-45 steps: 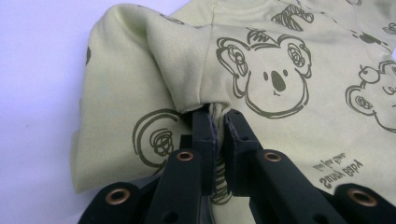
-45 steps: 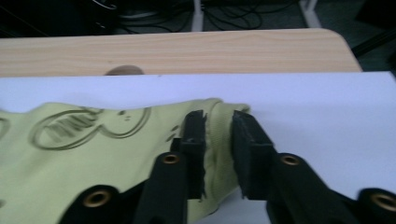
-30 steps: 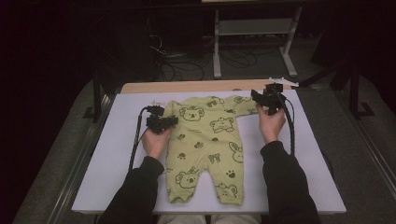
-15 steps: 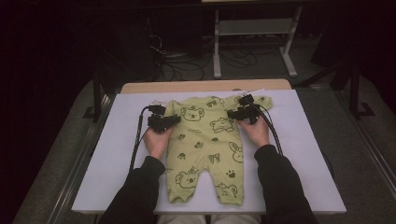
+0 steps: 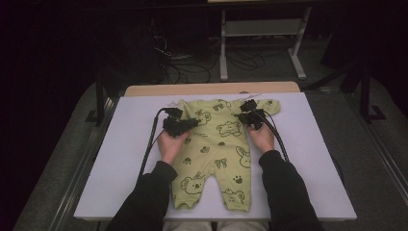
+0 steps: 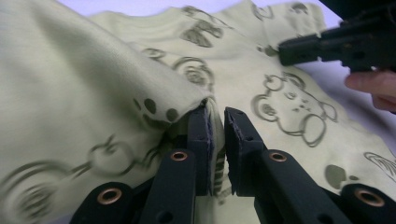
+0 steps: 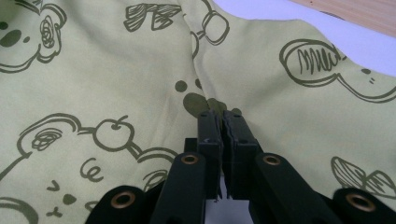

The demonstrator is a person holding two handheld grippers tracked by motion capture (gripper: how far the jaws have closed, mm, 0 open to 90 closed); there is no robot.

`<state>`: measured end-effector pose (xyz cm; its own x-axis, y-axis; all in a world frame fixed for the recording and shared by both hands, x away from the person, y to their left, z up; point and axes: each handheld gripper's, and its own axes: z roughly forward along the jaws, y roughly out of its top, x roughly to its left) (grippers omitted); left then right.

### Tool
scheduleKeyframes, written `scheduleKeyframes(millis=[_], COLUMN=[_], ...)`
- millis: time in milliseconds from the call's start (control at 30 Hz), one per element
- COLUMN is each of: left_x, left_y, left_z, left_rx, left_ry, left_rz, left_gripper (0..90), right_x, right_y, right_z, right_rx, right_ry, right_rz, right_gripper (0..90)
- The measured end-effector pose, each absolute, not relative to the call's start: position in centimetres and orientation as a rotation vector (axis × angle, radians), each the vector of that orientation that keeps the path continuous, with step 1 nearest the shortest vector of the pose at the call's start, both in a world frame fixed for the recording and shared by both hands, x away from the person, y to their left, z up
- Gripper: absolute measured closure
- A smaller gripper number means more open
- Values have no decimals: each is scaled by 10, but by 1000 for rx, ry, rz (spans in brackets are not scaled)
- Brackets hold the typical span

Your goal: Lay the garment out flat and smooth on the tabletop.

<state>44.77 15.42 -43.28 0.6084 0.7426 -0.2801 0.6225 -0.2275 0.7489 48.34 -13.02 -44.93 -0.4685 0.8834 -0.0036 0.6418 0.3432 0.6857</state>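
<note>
A pale green baby romper (image 5: 216, 144) printed with bears and bunnies lies flat on the white table (image 5: 120, 168), neck end far from me. My left gripper (image 5: 193, 122) rests over its left shoulder, shut on a fold of sleeve fabric (image 6: 140, 93) pulled across the chest; cloth shows between the pads (image 6: 215, 114). My right gripper (image 5: 243, 115) sits low on the right shoulder by the sleeve (image 5: 269, 103). Its jaws have just been closing and now meet, pinching a small pucker of the romper (image 7: 223, 116). The right gripper (image 6: 303, 49) also shows in the left gripper view.
The white tabletop has bare room left and right of the romper. A strip of wooden edge (image 5: 211, 89) runs along the far side. Beyond it are floor cables (image 5: 192, 62) and a white stand (image 5: 260, 38). Gripper cables (image 5: 149, 144) trail beside each forearm.
My right gripper came inward and down from the sleeve end to the right shoulder, and its jaws closed. The left gripper drew its fold slightly rightward.
</note>
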Motion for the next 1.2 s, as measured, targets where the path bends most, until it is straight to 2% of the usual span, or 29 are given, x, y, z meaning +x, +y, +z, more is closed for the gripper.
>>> scheduleKeyframes(millis=[167, 367, 433, 633, 800, 1000, 1200], left_x=[448, 450, 449, 447, 450, 453, 461], left_y=[130, 138, 146, 186, 227, 265, 273], left_z=[-433, -428, -423, -400, -391, -412, -441], left_rx=[2100, 2112, 2115, 1984, 1856, 1739, 1717], left_ry=[1034, 1014, 1026, 1066, 1184, 1374, 1472], left_rz=[174, 75, 78, 139, 150, 135, 48], left_gripper=[783, 615, 565, 499, 480, 468, 454], right_x=[483, 485, 485, 485, 485, 485, 485], right_y=[-130, -134, -134, -134, -134, -135, -136], right_z=[-450, -450, -450, -450, -450, -451, -451], right_rx=[1347, 1386, 1381, 1384, 1386, 1394, 1394], right_ry=[2235, 2234, 2235, 2235, 2233, 2229, 2231], right_rz=[888, 926, 926, 927, 926, 944, 951], right_gripper=[854, 854, 853, 854, 854, 851, 851])
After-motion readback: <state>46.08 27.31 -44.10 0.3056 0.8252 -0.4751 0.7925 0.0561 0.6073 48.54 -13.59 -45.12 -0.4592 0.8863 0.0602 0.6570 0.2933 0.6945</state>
